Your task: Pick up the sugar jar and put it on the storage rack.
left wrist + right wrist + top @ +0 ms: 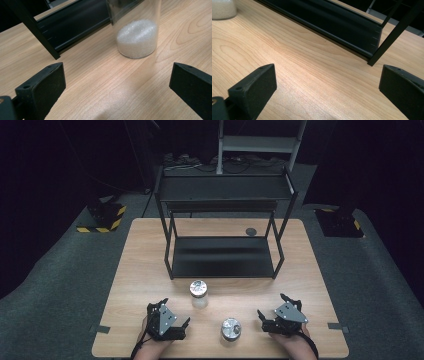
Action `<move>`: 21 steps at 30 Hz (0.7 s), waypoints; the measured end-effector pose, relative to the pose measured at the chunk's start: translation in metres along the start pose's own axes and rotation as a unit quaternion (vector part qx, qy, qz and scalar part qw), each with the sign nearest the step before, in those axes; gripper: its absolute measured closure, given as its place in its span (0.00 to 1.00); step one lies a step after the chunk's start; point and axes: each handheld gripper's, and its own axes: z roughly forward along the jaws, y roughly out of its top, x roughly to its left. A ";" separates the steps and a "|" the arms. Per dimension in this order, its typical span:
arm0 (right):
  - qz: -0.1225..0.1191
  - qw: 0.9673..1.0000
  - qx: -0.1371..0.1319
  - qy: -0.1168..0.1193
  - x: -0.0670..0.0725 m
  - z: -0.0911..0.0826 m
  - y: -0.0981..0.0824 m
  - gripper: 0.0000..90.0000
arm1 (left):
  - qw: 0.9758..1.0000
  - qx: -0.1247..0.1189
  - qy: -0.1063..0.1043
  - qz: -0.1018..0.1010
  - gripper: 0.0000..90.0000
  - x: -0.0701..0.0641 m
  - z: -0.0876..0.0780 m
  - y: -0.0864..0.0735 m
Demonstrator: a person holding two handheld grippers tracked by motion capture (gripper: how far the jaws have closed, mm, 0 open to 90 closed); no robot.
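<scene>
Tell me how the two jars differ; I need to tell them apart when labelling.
The far jar stands near the rack, ahead of the left gripper; the near jar sits by the table's front edge, between both grippers. The far jar looks taller; the near one squatter. Both have shiny metal lids and stand upright.

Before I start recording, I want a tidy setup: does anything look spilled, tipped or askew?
Nothing stands out. Both jars stand upright on the table, lids on: one near the black rack, one between the tongs. The white granules stay inside the glass; no spill shows.
</scene>
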 end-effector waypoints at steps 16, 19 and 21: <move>-0.004 1.000 0.001 -0.006 0.004 -0.001 0.000 0.00 | 0.999 -0.014 -0.027 -0.016 0.01 0.008 -0.005 -0.003; -0.005 1.000 0.000 -0.006 0.004 -0.001 0.000 0.00 | 0.999 -0.013 -0.030 -0.017 0.01 0.009 -0.006 -0.003; -0.002 1.000 0.000 -0.007 0.004 -0.001 0.000 0.00 | 0.999 -0.016 -0.030 -0.020 0.01 0.009 -0.006 -0.003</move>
